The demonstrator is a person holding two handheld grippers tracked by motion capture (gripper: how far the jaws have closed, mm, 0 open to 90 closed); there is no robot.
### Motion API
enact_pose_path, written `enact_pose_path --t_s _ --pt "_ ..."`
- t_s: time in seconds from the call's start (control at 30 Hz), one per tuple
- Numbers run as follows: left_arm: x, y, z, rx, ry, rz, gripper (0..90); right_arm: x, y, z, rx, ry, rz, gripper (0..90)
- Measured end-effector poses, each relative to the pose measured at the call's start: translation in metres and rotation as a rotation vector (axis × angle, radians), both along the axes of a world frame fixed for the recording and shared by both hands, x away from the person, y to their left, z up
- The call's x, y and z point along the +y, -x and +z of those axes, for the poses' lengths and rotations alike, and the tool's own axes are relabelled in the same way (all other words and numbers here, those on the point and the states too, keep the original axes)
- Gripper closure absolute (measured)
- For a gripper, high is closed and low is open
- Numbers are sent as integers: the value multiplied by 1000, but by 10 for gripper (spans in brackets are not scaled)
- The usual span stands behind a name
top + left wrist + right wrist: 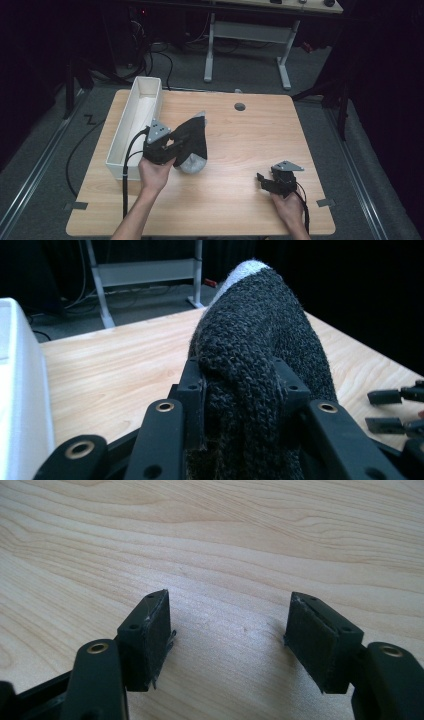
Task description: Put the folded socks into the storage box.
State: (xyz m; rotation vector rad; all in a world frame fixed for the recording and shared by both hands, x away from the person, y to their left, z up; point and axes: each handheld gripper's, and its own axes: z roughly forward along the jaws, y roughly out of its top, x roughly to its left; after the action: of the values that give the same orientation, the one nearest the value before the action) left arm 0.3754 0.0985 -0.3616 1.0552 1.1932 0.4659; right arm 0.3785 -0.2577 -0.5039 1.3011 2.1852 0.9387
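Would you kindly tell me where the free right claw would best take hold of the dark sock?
Probably the grey toe end, approached from the right: the left claw already pinches the sock mid-length, leaving that end hanging clear toward the open right claw.

Dark knitted sock (260, 355) — grey-tipped — clamped upright above the table.

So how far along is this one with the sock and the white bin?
Done: the left gripper is shut on the dark sock and has it bunched up by the white bin. In hand: carrying it. The right gripper is open, nothing between its pads. Left: probably dropping the sock into the bin.
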Motion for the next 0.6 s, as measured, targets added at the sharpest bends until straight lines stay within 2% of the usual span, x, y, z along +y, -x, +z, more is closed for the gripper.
enact_pose_path --t_s 0.1,0.27,0.43,0.6 --pt "9 0 10 -14 5 25 654 0 0 0 1 0 0 345" --pt "21 3 20 -27 6 62 654 0 1 0 0 0 0 345" --pt "31 4 24 -30 12 94 654 0 1 0 0 0 0 345" --pt "50 7 30 -29 30 140 653 0 1 0 0 0 0 345"
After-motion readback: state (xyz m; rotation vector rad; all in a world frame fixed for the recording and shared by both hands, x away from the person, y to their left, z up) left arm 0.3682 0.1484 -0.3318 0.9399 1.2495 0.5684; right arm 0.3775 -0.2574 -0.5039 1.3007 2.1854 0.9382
